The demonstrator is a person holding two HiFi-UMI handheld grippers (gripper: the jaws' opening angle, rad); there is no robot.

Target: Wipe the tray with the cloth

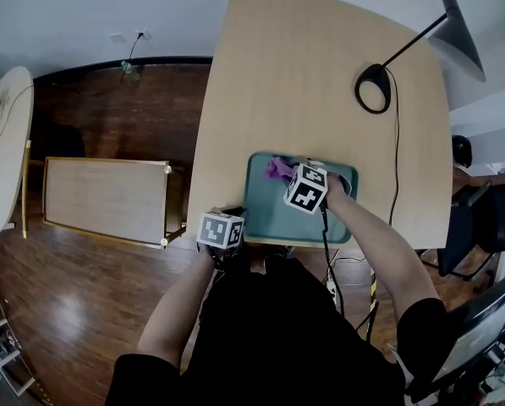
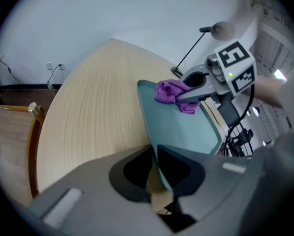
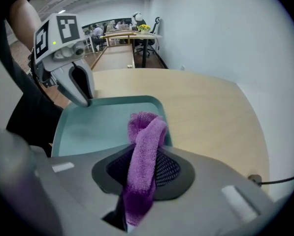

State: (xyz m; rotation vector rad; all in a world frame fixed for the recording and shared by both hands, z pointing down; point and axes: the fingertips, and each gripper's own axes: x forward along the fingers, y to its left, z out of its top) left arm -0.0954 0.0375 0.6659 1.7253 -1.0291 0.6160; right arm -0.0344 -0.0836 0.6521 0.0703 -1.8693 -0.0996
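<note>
**Two grippers, both busy on the teal tray**

Both tools are on something right now, so here's how it looks from my end.

The tray (image 1: 273, 220) sits at the near edge of the pale wood bench (image 1: 320, 66), low in the middle of the head view. My left gripper (image 2: 155, 155) is down at the tray's lower left corner. In its own view the fingers are nearly together, with the tray's thin rim pinched between them, so it's holding that corner.

My right gripper (image 3: 142, 167) is over the upper part of the tray, and its fingers are clamped on the purple cloth (image 3: 146, 141). In the right gripper view a strip of cloth runs up between the fingers, and a folded loop sticks out past the tips. From the left gripper view, the loose bunch looks like it's resting on the tray floor near the far end, toward the upper left part of the tray in the head view. I wouldn't swear to how hard it's pressed down.

Other stuff on the bench: a black desk lamp (image 1: 375, 88) with a ring base at upper right in the head view. Its cord (image 1: 396, 159) trails down past the tray's right side.
</note>
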